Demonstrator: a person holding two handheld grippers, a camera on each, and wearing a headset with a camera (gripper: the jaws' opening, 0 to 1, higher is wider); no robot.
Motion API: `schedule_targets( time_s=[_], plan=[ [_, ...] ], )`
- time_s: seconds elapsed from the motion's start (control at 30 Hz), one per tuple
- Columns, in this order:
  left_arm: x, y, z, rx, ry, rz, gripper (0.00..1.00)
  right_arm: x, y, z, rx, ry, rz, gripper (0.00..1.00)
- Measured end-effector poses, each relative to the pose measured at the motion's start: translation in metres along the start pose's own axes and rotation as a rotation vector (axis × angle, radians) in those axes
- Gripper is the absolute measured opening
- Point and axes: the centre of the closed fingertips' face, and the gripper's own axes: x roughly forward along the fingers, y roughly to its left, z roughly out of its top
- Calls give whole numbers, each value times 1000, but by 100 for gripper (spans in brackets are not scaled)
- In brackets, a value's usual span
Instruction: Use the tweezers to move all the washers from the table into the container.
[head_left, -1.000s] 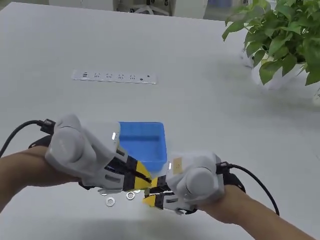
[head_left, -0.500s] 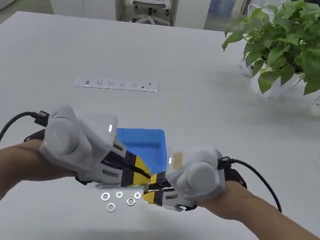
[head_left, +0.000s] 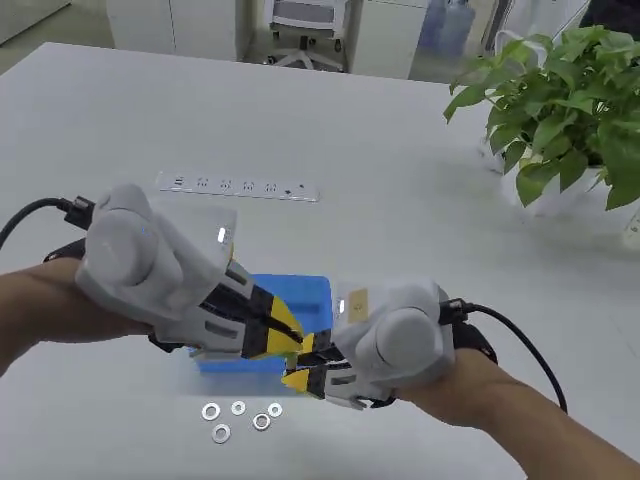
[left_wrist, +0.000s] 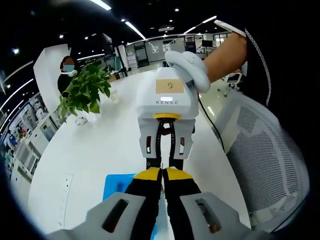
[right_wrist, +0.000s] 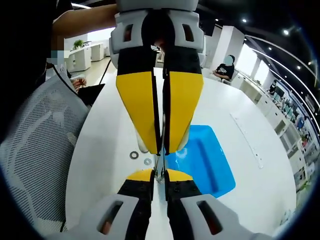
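On the broad white table (head_left: 420, 200), close to the person's edge, the shallow blue rectangular plastic container (head_left: 305, 293) lies partly under the two grippers, which meet tip to tip just above its near rim. The grey-bodied left gripper (head_left: 287, 342), with yellow-and-black jaws, reaches in from the left, and the matching right gripper (head_left: 298, 378) faces it. Both pairs of jaws are drawn to a narrow slit.

In the right gripper view a thin pale sliver, which I take for the metal tweezers (right_wrist: 159, 172), is pinched between the right jaws and runs toward the slit of the left ones. Whether the left jaws also grip it I cannot tell. Its long axis seems to lie along the line between the grippers, roughly level with the table rather than pointing down.

Five small silver ring washers (head_left: 261, 421) lie in a loose cluster on the table. They are just beside the container's near edge, below the jaw tips and a little to the left gripper's side, touching neither gripper. The coming move likely calls for tipping the tweezers' point down and toward the person, away from the container, to reach the nearest washer.
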Motion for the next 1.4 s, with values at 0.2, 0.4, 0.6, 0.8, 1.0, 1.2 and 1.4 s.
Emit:
schedule_targets(
  time_s=[0.2, 0.4, 0.6, 0.8, 1.0, 1.2, 1.4],
  plan=[
    [0, 12, 3, 15, 3, 21, 6, -2, -16, 1, -19, 5, -17, 10],
    [-3, 29, 2, 34, 12, 36, 6, -1, -33, 3, -33, 0, -28, 10],
    [-3, 45, -2, 38, 17, 48, 6, 4, -48, 4, -35, -3, -30, 10],
    [1, 57, -12, 41, 26, 50, 6, 13, -60, -1, -28, 0, -22, 10],
    [7, 67, -24, 26, 28, 43, 6, 24, -68, -8, -15, 6, -16, 10],
    [17, 75, -36, 15, 34, 26, 6, 36, -76, -19, 16, 16, -5, 10],
    [24, 79, -46, -3, 40, 15, 6, 46, -78, -27, 38, 30, 7, 10]
  ],
)
